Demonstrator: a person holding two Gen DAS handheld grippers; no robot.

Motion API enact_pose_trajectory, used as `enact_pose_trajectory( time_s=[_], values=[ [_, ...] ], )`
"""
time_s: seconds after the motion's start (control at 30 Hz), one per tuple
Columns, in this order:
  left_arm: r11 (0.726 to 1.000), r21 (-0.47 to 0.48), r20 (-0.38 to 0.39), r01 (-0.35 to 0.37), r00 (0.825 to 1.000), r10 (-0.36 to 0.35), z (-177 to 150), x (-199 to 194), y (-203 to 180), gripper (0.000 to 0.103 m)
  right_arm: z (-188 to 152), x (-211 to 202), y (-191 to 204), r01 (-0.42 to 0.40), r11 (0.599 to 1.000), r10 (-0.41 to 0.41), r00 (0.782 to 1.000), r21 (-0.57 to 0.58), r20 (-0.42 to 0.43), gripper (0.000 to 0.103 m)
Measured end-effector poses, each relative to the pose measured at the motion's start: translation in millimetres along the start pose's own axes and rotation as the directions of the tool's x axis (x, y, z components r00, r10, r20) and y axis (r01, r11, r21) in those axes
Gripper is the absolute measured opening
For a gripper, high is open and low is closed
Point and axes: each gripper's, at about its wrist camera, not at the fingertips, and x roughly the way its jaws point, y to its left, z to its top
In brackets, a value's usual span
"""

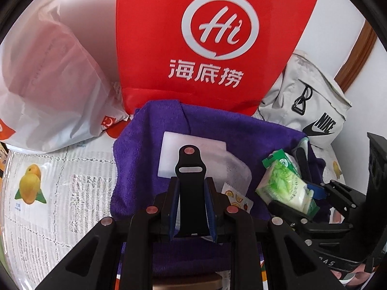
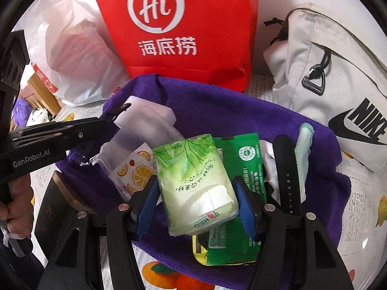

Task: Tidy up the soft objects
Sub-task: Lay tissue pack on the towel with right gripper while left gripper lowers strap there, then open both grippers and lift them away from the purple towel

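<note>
A purple towel (image 1: 254, 130) lies spread on the table with small items on it. My left gripper (image 1: 191, 186) is shut on a black watch strap (image 1: 189, 159) that sticks up past its blue pads, over a white mesh pouch (image 1: 217, 159). In the right wrist view the left gripper (image 2: 118, 114) reaches in from the left above that white mesh pouch (image 2: 150, 118). My right gripper (image 2: 196, 183) is shut on a green tissue pack (image 2: 193, 181), a blue pad against each side. Beneath it lies a green packet (image 2: 249, 159). Beside them are a citrus-print sachet (image 2: 133, 171) and a second black strap (image 2: 287, 174).
A red paper bag (image 1: 205, 36) stands behind the towel, a white plastic bag (image 1: 48, 84) to its left and a white Nike bag (image 2: 338, 91) to its right. A mint-green strip (image 2: 306, 140) lies by the second strap. A dark box (image 2: 55, 207) sits at the towel's left edge.
</note>
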Motion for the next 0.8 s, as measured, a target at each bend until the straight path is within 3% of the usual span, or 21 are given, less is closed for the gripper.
enact_pose_trajectory(
  time_s=[0.4, 0.5, 0.57, 0.7, 0.8],
  values=[
    [0.999, -0.024, -0.033, 0.021, 0.999, -0.021, 2, 13, 6, 0.022, 1, 1, -13, 0.001, 0.999, 0.0, 1.0, 0.054, -0.007, 0.076],
    [0.999, -0.034, -0.039, 0.022, 0.999, -0.024, 3, 12, 9, 0.03, 0, -1, -14, 0.009, 0.999, -0.008, 1.0, 0.052, -0.013, 0.079],
    [1.0, -0.027, -0.036, 0.001, 0.999, -0.002, 2, 9, 9, 0.043, 0, -2, -14, 0.021, 0.998, -0.02, 1.0, 0.051, -0.017, 0.081],
    [1.0, -0.007, -0.018, -0.016, 1.0, 0.016, 1, -3, 7, 0.049, 1, -10, -17, 0.018, 0.997, -0.017, 1.0, 0.076, -0.01, 0.081],
    [0.999, 0.017, 0.002, -0.049, 0.999, 0.049, 1, -15, 2, 0.06, 0, -23, -17, 0.021, 0.997, -0.022, 1.0, 0.077, 0.009, 0.081]
  ],
)
